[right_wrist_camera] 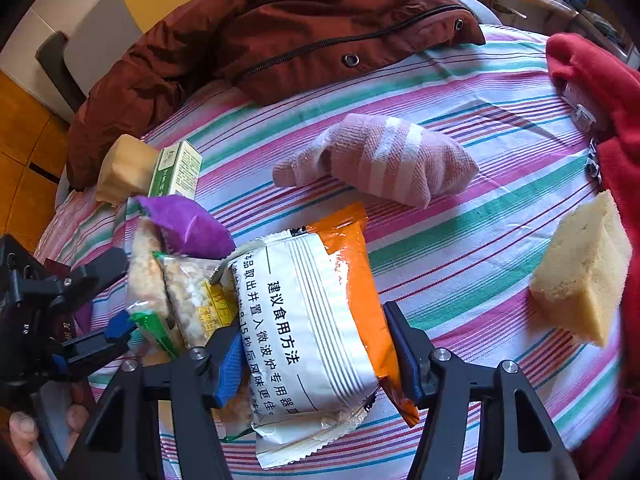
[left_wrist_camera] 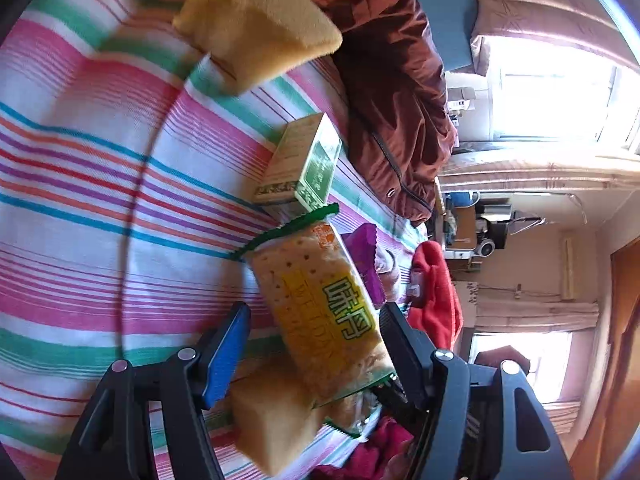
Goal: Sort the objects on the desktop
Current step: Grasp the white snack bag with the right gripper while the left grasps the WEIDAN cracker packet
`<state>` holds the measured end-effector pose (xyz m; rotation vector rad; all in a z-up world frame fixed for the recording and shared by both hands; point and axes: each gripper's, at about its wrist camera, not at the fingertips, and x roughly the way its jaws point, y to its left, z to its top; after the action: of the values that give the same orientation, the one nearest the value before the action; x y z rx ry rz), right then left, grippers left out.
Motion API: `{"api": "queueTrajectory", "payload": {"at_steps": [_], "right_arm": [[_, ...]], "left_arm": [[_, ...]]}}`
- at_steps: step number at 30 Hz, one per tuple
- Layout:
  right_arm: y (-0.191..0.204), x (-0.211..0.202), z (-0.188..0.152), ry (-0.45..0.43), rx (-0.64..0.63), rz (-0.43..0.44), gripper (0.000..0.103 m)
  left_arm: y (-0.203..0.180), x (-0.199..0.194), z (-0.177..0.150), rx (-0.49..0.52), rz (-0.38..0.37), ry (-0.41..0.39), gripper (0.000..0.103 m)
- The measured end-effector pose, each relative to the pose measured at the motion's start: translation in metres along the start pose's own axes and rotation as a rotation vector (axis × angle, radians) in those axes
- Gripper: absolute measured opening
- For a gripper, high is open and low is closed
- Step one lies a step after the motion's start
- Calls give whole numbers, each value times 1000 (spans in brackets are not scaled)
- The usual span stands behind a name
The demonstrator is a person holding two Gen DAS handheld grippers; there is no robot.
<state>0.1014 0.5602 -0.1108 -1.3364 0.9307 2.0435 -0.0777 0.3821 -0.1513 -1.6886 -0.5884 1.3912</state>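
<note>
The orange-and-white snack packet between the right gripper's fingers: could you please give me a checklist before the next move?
1. Orange-and-white snack packet lies between the right gripper fingers: ok.
2. Fingers closed firmly on it: cannot tell.
3. Left gripper jaws straddle the yellow cracker packet; firm grip: cannot tell.
4. The two packets kept apart: not ok, the snack packet overlaps the cracker packets.
5. Pink striped rolled sock out of the way: ok.
6. Yellow sponge block clear of the right gripper: ok.
</note>
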Motion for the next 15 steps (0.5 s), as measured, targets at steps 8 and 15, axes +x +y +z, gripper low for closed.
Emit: {"api": "queueTrajectory", "payload": {"at_steps": [8, 15], "right_arm": [[4, 1, 1, -3, -15, -12, 63], [14, -2, 4, -56, -47, -30, 61]], "left_arm": [[-12, 18, -2, 8, 65, 19, 64], [-31, -5, -16, 178, 111, -45, 56]]}}
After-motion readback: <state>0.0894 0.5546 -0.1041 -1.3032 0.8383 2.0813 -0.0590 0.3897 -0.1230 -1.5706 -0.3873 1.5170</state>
